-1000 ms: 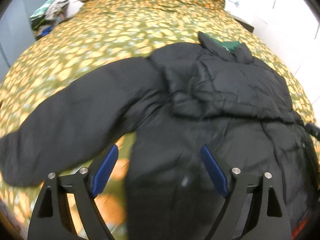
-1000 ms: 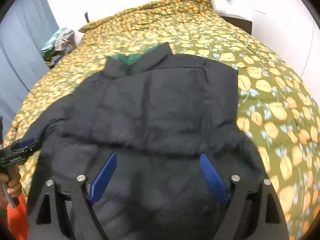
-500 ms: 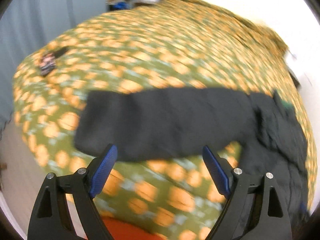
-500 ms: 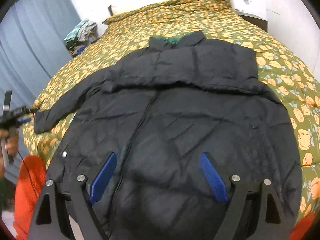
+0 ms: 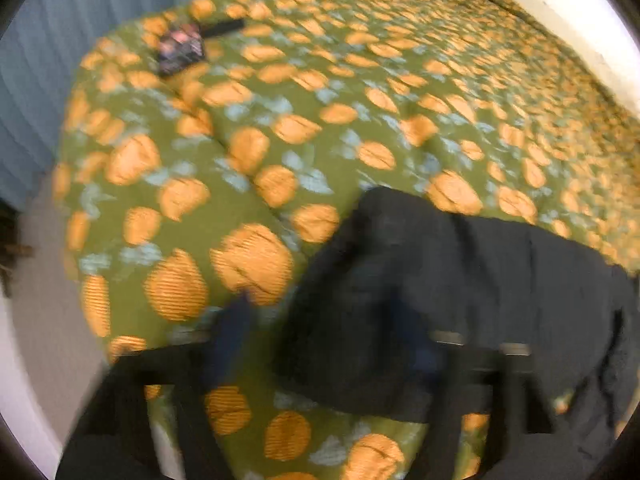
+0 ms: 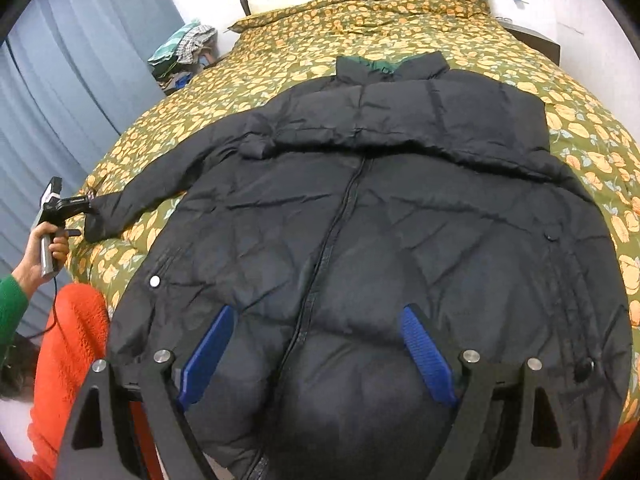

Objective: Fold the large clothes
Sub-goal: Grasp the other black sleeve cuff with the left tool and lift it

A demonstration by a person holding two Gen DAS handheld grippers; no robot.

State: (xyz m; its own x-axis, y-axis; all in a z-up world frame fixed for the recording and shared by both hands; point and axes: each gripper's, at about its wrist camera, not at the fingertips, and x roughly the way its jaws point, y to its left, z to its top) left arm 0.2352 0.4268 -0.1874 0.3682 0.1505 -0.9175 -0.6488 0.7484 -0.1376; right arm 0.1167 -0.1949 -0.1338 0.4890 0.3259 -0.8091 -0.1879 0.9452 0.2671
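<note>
A black puffer jacket (image 6: 360, 216) lies front up and zipped on the bed, green lining showing at the collar. One sleeve is folded across its chest; the other sleeve (image 5: 460, 280) stretches out to the left. My left gripper (image 5: 320, 336), blurred by motion, is at that sleeve's cuff with its jaws closing and the cuff between them; the left pad still stands clear of the cloth. From the right wrist view it (image 6: 90, 202) sits at the cuff end in a hand. My right gripper (image 6: 316, 356) hovers open over the jacket's lower front, holding nothing.
The bedspread (image 6: 400, 28) is olive with orange flowers. A small dark item (image 5: 180, 46) lies on its far corner. Blue curtains (image 6: 80, 80) hang on the left, a clothes pile (image 6: 184, 48) sits beside the bed, and a dark nightstand (image 6: 536, 40) stands at right. Orange trousers (image 6: 68, 344) are at the bed's near edge.
My left gripper swept left along the outstretched sleeve to its cuff and its jaws narrowed. My right gripper drew back toward the hem, so more of the jacket shows.
</note>
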